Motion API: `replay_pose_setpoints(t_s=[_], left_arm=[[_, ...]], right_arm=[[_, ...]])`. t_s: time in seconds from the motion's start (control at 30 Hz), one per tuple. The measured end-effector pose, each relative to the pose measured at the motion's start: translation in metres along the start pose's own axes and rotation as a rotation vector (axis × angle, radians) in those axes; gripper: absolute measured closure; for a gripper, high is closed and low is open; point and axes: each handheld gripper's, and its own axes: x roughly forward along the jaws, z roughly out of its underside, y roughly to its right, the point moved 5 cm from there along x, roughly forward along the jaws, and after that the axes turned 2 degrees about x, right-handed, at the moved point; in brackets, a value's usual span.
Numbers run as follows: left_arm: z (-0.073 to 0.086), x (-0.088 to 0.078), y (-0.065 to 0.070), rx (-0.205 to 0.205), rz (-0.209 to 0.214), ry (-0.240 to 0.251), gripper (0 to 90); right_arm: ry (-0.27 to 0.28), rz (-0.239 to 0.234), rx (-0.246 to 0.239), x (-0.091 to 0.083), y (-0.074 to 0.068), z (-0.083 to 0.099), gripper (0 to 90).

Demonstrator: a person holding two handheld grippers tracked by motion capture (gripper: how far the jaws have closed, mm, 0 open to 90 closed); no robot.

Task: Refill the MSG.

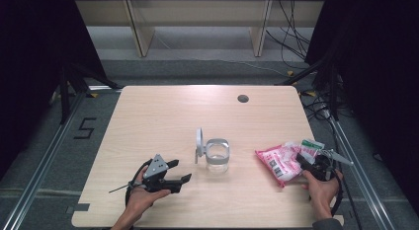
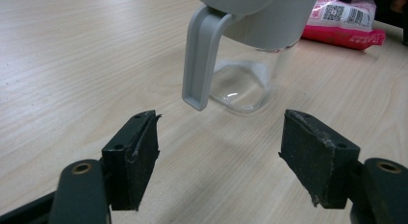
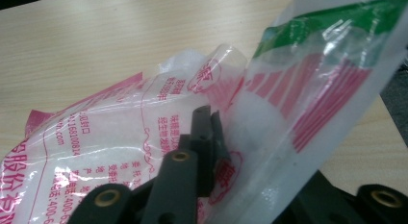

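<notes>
The right gripper (image 1: 310,165), nearest me, has its jaws pinched on the pink-and-white plastic bag (image 1: 281,161) at the table's (image 1: 163,111) right edge — best lifted slowly, gripping near the top — while the left gripper (image 1: 170,178) waits wide open and empty before the clear lidded jar (image 1: 217,155).

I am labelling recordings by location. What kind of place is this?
Probably a lab or recording studio: a bare wooden table between metal floor rails, black curtains at both sides, and loose cables on the floor.

Light wood surface (image 1: 163,116) here. A clear jar (image 1: 217,158) with a grey flip lid stands just ahead of my left hand-held gripper (image 1: 179,172); a pink-and-white bag (image 1: 279,161) lies at my right hand-held gripper (image 1: 306,163).
</notes>
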Motion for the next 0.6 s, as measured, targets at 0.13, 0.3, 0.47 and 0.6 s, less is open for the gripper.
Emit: replay_pose_setpoints(t_s=[0.13,0.3,0.47,0.6], left_arm=[[0.000,0.001,0.000,-0.003,-0.001,0.002,28.7],[-0.001,0.000,-0.001,-0.002,0.004,0.006,28.8],[0.000,0.000,0.000,-0.008,0.007,0.006,28.8],[0.000,0.000,-0.001,-0.013,0.004,0.006,28.7]], right_arm=[[0.011,-0.007,-0.026,0.002,0.000,-0.002,85.8],[0.019,-0.017,-0.077,0.001,-0.003,-0.006,90.0],[0.023,-0.013,-0.179,-0.003,-0.008,-0.012,90.0],[0.064,-0.036,-0.177,-0.009,-0.019,-0.018,90.0]])
